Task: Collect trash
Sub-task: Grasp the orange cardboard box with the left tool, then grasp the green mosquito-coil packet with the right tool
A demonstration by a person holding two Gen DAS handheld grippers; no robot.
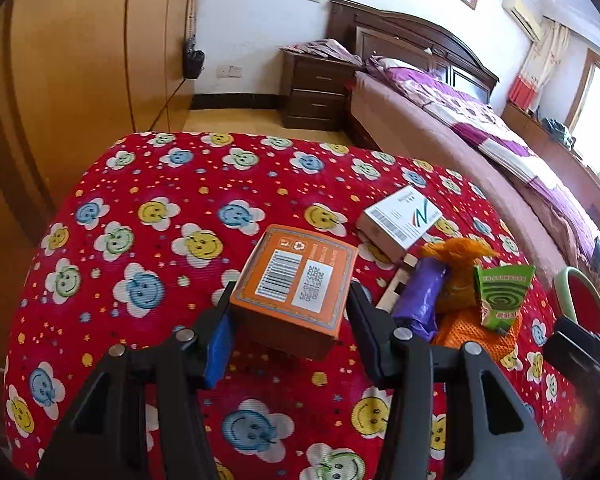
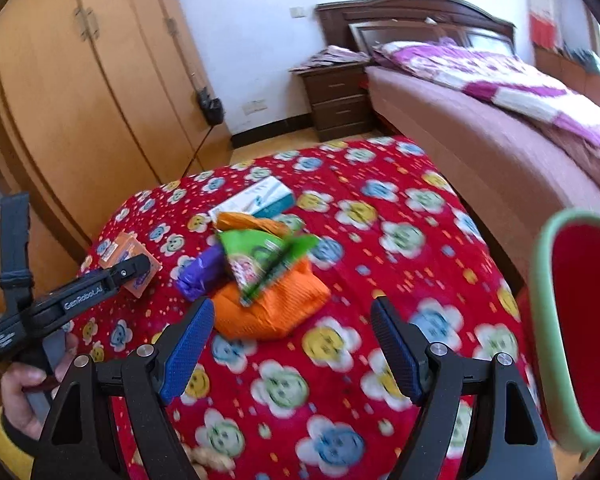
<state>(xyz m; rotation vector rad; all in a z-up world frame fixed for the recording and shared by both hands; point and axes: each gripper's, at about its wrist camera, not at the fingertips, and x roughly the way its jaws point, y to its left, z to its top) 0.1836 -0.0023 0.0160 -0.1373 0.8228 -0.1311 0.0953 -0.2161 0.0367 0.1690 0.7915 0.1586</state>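
My left gripper [image 1: 290, 312] has its jaws set either side of the orange box [image 1: 296, 284], the blue pad [image 1: 218, 350] close against the box's left face and the black right finger at its right edge. I cannot tell whether the pads are pressing the box or merely flanking it. The box appears tilted, its barcode face turned up, with shadow beneath its near edge. In the right wrist view the same gripper reaches in from the left, held in the operator's left hand [image 2: 20, 396], with the orange box at its tip.

My right gripper [image 2: 292, 344] stands wide open over the table, nothing between its blue pads [image 2: 188, 352]. It hangs near the orange mesh bag [image 2: 268, 304], apart from it.

The trash lies in a cluster on the red smiley-flower tablecloth [image 1: 160, 184]. A purple wrapper [image 1: 420, 296] rests against the mesh bag's left side. A green mosquito-coil carton [image 1: 500, 294] lies on top of the bag. A white box with a barcode [image 1: 400, 220] sits just behind the cluster, towards the far edge of the table. A pale flat piece [image 1: 396, 284] shows between the orange box and the purple wrapper; I cannot identify it.

A red chair with a green rim [image 2: 576, 320] stands at the table's right side. Beyond are a bed [image 2: 500, 92], a dark nightstand [image 2: 340, 96] and a wooden wardrobe [image 2: 100, 80].
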